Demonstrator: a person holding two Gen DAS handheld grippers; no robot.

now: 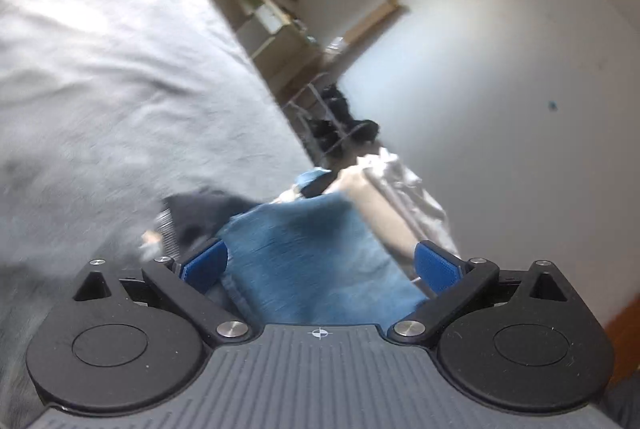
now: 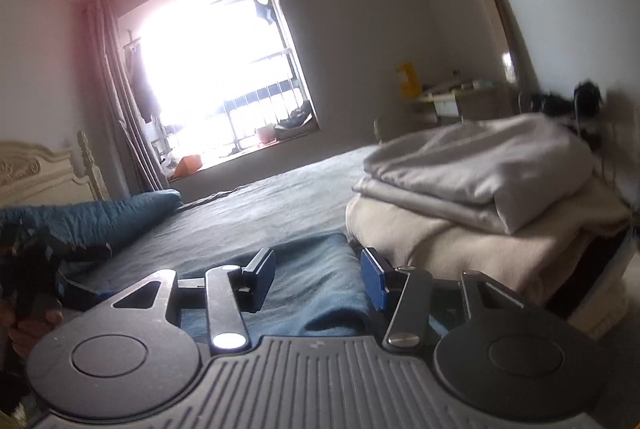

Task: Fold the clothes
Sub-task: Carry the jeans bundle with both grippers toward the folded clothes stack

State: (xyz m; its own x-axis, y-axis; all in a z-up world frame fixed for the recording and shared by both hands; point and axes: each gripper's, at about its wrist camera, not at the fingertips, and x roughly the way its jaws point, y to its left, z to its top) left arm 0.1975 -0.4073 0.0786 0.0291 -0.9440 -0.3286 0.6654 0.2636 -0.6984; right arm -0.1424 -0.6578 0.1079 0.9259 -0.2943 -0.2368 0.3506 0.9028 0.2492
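Both grippers' jaws gape over blue garment (image 1: 316, 249).

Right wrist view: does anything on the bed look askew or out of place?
Nothing stands out. The folded pile sits stacked, slightly uneven, on the bed, and the blue garment lies flat between the open right tool fingers.
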